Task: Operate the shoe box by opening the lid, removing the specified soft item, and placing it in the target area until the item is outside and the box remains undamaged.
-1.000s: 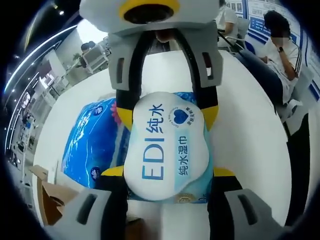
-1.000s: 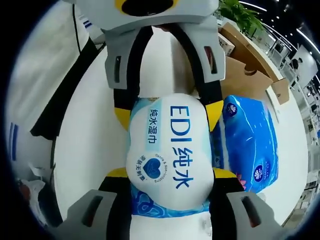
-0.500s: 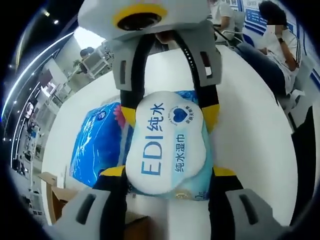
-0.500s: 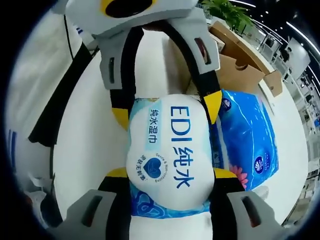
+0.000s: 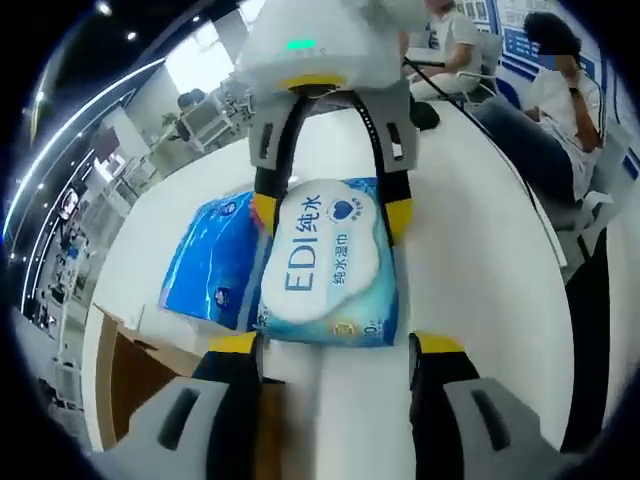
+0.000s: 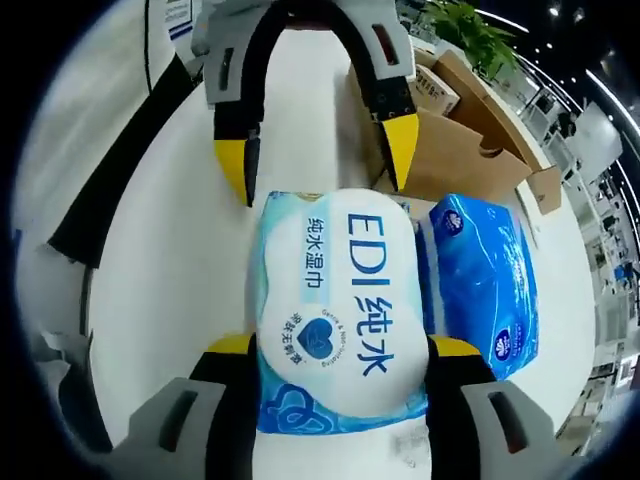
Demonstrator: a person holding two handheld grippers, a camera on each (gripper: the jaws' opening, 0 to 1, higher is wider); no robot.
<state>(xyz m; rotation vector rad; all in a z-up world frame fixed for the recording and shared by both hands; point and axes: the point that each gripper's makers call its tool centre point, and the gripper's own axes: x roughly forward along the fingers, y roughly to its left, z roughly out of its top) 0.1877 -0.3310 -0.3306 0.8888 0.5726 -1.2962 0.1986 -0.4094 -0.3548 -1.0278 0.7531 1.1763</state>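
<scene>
White and pale blue, the wet-wipes pack [image 5: 330,265] printed "EDI" lies on the white counter [image 5: 480,260] in the left gripper view, just beyond the left hand-held gripper [image 5: 335,345]. That gripper's yellow-tipped jaws stand spread, apart from the pack's near edge and holding nothing. The right hand-held gripper [image 5: 330,210] comes in from the far side, its yellow tips set against the pack's two sides. A bright blue tissue pack [image 5: 215,260] lies touching the wipes pack. The brown cardboard shoe box [image 5: 135,370] sits near the counter's edge. People sit on chairs past the counter.

In the right gripper view, the wet-wipes pack [image 6: 340,310] lies between the right hand-held gripper's [image 6: 340,350] jaws, which pinch its near end. The left hand-held gripper [image 6: 320,160] hangs beyond the pack's far edge, tips parted and clear of it. The tissue pack [image 6: 480,280] lies beside the wipes, and the shoe box [image 6: 450,140] stands behind it, with a green plant [image 6: 470,30] further back.
</scene>
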